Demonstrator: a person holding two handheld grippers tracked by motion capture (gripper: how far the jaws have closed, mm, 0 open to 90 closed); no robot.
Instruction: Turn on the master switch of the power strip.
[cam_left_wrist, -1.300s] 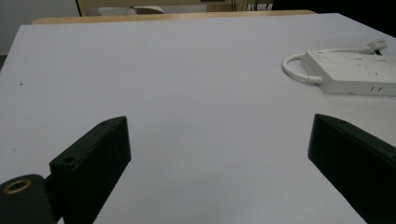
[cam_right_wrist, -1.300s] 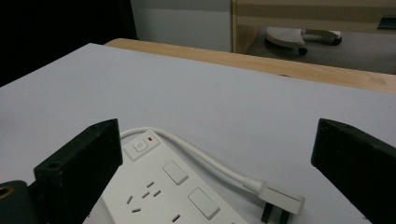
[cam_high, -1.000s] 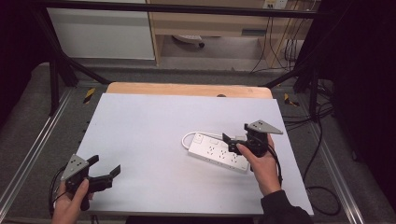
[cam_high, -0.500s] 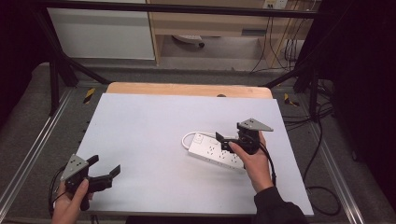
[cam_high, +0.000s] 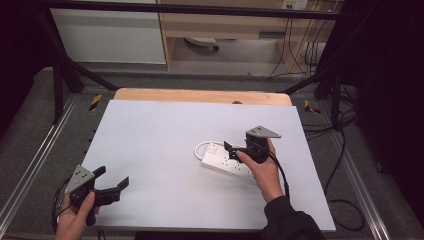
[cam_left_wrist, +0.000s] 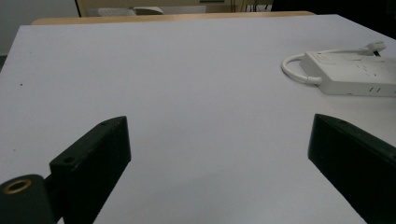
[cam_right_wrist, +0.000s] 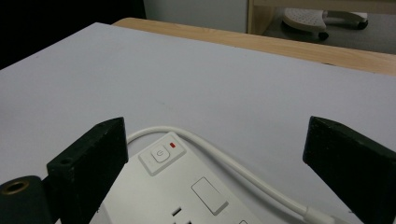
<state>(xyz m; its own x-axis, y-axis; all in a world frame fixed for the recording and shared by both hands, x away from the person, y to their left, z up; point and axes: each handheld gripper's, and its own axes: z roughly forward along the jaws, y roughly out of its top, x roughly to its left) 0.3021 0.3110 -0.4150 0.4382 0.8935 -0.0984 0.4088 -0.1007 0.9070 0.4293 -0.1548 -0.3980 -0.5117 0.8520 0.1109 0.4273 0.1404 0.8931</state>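
The white power strip (cam_high: 227, 161) lies right of the table's (cam_high: 150, 130) middle, bare surface all around. The right gripper (cam_high: 231, 150) hovers over it, jaws spread; its view shows the power button (cam_right_wrist: 160, 154). The left gripper (cam_high: 111, 184), spread, sits well apart near the front-left edge.

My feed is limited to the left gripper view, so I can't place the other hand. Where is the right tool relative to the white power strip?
Observer: In the high view the right tool is over the switch end of the power strip, where the cable loops out.
Operator: Are its jaws open or shut?
Observer: Open wide. The right gripper view shows them standing far apart on either side of that end, gripping nothing.
Operator: Is the strip switched on?
Observer: A small red indicator shows beside the power button, so it is probably on, though I can't be sure.
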